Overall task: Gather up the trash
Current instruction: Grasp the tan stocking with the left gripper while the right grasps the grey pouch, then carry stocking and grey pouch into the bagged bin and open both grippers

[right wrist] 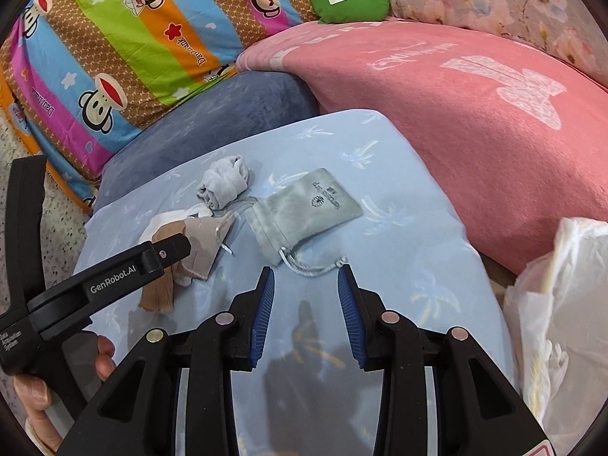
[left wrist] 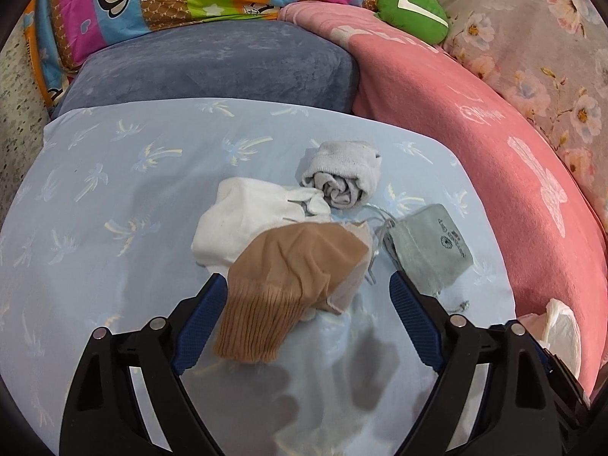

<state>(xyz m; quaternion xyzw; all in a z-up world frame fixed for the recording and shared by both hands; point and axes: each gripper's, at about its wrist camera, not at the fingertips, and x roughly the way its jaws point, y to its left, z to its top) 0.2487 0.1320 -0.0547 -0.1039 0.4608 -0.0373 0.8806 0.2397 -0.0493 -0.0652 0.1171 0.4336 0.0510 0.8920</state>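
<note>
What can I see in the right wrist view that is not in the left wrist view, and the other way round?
Only the right wrist view shows the person's hand holding the left hand-held gripper, and most of the white plastic bag. Only the left wrist view shows the tan stocking whole, between the open fingers, and more of the white cloth. Both show the grey pouch, the rolled grey sock, the light blue sheet and the pink blanket.

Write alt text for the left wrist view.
The left gripper hangs open over a tan stocking lying on a light blue pillow. Beside the stocking lie a white sock, a rolled grey sock and a grey drawstring pouch.
</note>
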